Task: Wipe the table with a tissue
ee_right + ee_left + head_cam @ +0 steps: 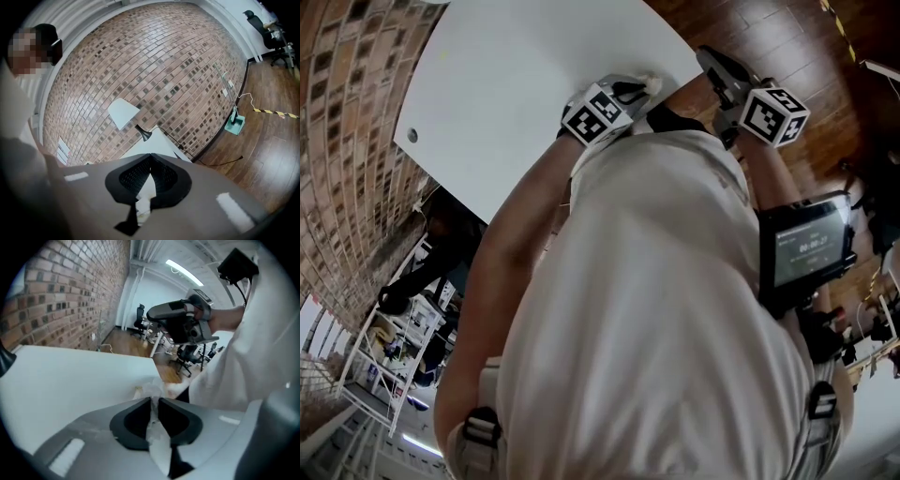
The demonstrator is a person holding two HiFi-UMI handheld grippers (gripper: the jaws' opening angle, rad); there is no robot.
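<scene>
The white table (516, 84) fills the top of the head view, and its near edge runs beside my body. My left gripper (642, 89) is over that edge near the corner, shut on a crumpled white tissue (652, 84). In the left gripper view the tissue (153, 391) bunches out past the shut jaws (154, 401) over the table (70, 380). My right gripper (710, 58) is held off the table's right side over the wooden floor. Its jaws (150, 157) meet at the tips and grip nothing. It also shows from the left gripper's camera as the right gripper (157, 314).
A round grommet (412, 135) sits near the table's left edge. A brick wall (154, 70) runs behind, with a black desk lamp (143, 133), a cable and a teal object (234, 124) on the floor. Office chairs (140, 317) stand far off. A screen device (806, 244) is strapped to the right forearm.
</scene>
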